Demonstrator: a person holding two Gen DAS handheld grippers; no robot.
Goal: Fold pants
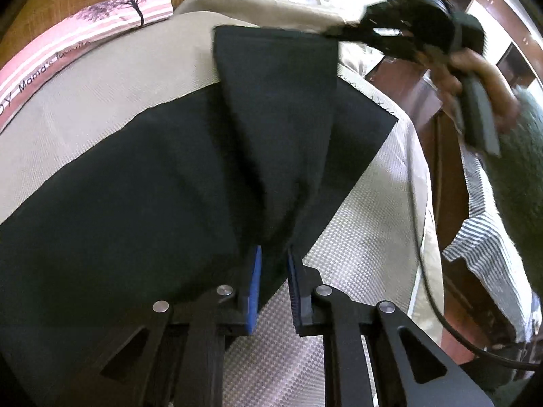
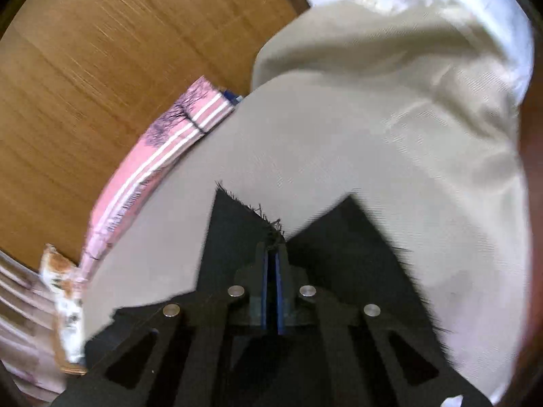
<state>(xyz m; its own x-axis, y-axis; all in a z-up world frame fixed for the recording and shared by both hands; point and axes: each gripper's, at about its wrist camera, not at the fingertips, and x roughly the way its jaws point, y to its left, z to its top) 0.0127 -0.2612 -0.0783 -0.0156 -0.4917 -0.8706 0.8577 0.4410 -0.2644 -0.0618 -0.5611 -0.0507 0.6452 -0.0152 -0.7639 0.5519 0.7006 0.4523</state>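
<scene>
So the black pants (image 1: 152,183) are spread out on a bed with a beige cover (image 1: 85,101), and both tools have a grip on them. The left tool (image 1: 275,285) has its blue pads (image 1: 255,271) pinched on a bunched fold of the black fabric, which rises up from the flat part like a little tent. The right tool (image 2: 271,264) is clamped nearly all the way down on a frayed edge of the pants (image 2: 237,224), with loose threads poking out just past the tips. In the left wrist view you can see that same right tool (image 1: 390,34) off at the far side, held in a hand (image 1: 475,78), lifting the other end of the raised fold. A pink striped pillow (image 1: 78,34) with a tree print sits along the far edge of the bed, against a wooden headboard (image 2: 101,68). White crumpled bedding (image 2: 441,17) lies beyond the beige cover.
</scene>
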